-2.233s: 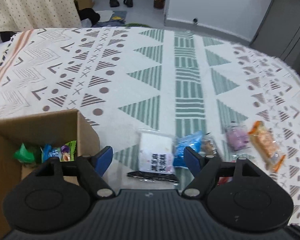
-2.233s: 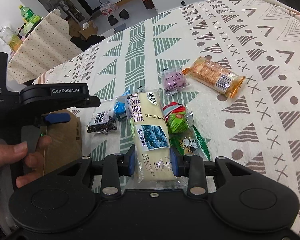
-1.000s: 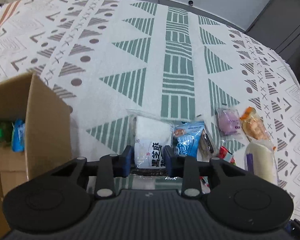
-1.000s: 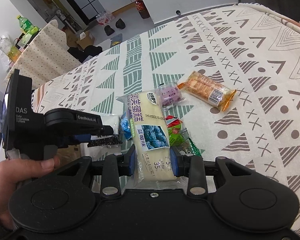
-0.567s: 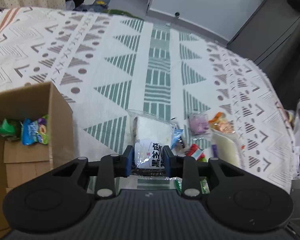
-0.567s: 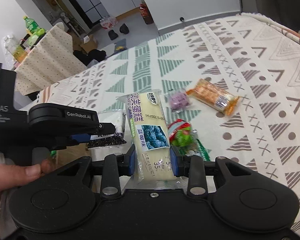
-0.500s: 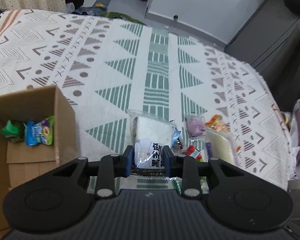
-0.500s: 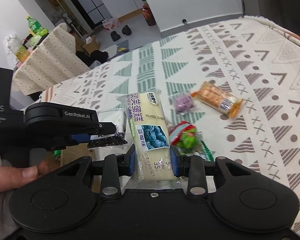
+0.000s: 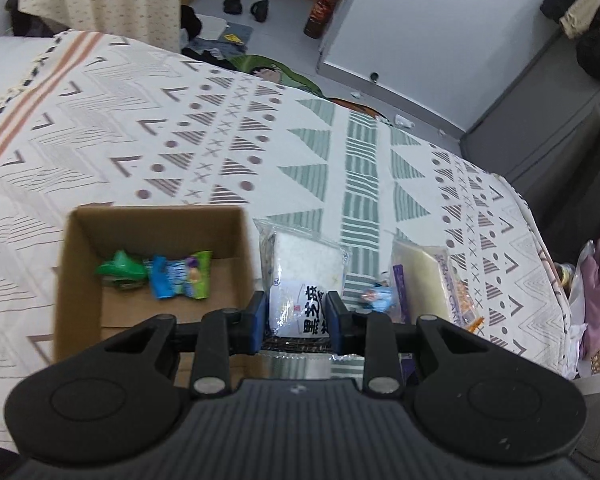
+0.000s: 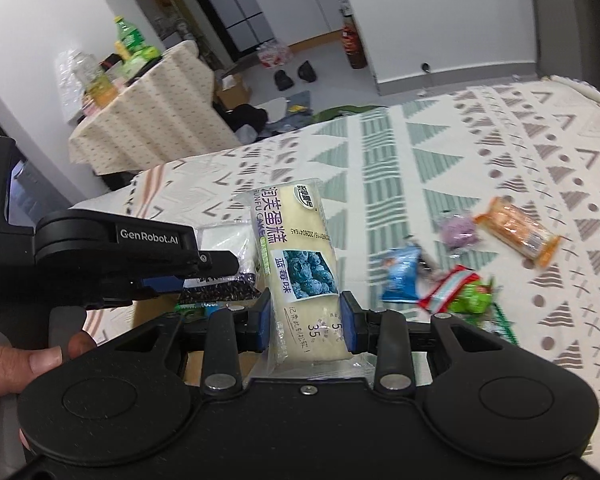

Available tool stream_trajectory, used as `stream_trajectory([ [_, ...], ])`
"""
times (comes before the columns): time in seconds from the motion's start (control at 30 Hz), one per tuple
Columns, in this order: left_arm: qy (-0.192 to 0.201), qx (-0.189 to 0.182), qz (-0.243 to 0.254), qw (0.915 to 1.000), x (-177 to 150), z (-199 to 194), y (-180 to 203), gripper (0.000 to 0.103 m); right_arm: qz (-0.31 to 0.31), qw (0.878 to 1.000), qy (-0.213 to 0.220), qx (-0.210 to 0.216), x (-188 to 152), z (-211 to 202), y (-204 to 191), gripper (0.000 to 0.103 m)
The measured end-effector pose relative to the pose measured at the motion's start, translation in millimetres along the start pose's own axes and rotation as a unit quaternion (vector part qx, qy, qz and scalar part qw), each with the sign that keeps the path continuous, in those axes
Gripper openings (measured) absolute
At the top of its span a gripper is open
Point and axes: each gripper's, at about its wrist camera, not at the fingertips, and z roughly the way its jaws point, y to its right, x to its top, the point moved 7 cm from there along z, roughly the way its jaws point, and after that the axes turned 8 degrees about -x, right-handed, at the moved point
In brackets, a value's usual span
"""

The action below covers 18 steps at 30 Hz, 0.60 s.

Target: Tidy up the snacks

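The left gripper (image 9: 296,320) is clamped on a clear-wrapped white rice cake with black lettering (image 9: 302,276), just right of the open brown cardboard box (image 9: 80,264) at the frame's lower left, where two small green and blue packets (image 9: 156,270) lie. The right gripper (image 10: 305,322) pinches a pale blueberry cake bar (image 10: 296,264) at centre frame. Both packs hang close together; they could collide over the box, or a slippery wrapper could slide free and miss it.
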Motion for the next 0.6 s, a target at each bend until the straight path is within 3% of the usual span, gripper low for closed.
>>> stream_trajectory([
  [0.6, -0.001, 0.000, -0.044, 0.9990, -6, -36, -79, 0.030, -0.037, 0.999, -0.006, -0.003, -18, 2, -67, 0.033],
])
